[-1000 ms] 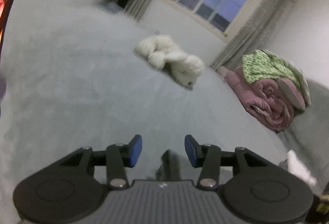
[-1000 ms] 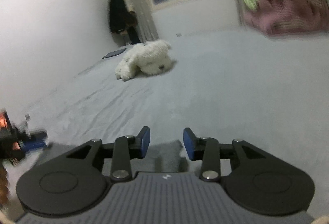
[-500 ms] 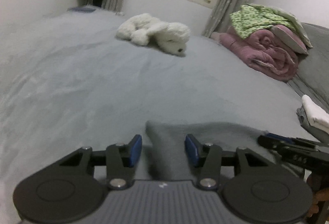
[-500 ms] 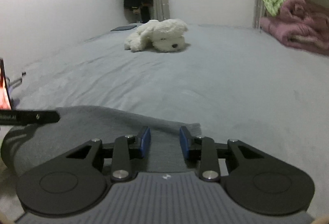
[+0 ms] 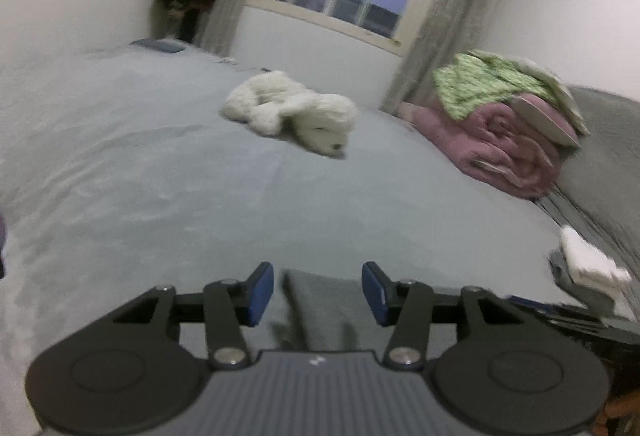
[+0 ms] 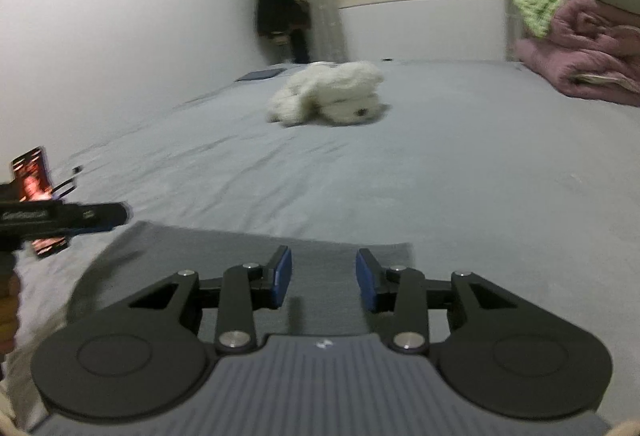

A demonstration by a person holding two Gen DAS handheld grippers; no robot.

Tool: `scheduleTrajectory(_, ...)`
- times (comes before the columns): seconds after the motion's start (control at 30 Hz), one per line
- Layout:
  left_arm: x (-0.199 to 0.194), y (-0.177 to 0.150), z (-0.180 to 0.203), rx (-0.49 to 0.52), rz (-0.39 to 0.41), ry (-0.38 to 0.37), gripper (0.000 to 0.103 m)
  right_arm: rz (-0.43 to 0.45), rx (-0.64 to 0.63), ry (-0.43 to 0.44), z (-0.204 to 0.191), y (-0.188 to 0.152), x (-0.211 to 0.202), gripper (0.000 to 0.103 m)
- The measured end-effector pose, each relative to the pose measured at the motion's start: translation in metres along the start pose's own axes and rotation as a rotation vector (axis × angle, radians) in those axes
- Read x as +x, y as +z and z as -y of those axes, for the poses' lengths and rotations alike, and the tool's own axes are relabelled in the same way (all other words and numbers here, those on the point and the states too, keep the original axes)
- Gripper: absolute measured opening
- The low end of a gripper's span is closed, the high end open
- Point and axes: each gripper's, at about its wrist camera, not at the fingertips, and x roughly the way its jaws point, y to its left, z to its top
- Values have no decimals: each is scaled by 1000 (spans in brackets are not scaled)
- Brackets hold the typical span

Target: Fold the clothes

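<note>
1. Grey garment [image 6: 248,256] lies flat on the bed [image 6: 400,176], at the near edge, 6 o'clock in both wrist views. Its far hem runs straight across just ahead of the right claw [image 6: 323,278].
2. Right claw: jaws parted, blue pads clear of the cloth on both sides, nothing pinched. Jaws have just been opening, with only the flat garment under the gap.
3. Left claw [image 5: 318,292]: jaws also parted, a fold or edge of the same garment [image 5: 320,304] runs up between them, pads not pressing it. Not gripping.
4. Step in hand, as I judge it: both claws lining up on the far hem or corners before a pinch and fold.
5. Do it well: set each claw over its own corner, right one toward the 3 o'clock corner of the hem, left one toward 9 o'clock. The left claw shows at 9 o'clock in the right view [image 6: 64,216], well apart, good spacing.
6. Dip the pad tips under the top layer only; don't catch the bedsheet.
7. Close both together, lift evenly and keep the hem taut, or the fold skews.
8. Keep clear of the white plush dog [image 6: 332,98] at 12 o'clock and the pink quilt pile [image 5: 512,140] at 2 o'clock; both are far off, low risk.
</note>
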Motion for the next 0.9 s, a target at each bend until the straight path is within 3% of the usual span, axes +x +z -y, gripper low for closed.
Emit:
scheduleTrajectory(0.13, 7, -9, 13, 68, -43, -41, 50, -34, -38, 14, -11, -8, 6, 40)
scheduleTrajectory(0.3, 19, -19, 8, 89, -152, 6, 53, -76, -49, -28, 1, -19, 11, 39)
scheduleTrajectory(0.7, 14, -14, -43, -262, -209, -73, 52, -81, 242, 10, 54, -15, -12, 42)
scheduleTrajectory(0.9, 15, -14, -37, -284, -214, -57, 52, -80, 397, 51, 67, -23, -19, 46)
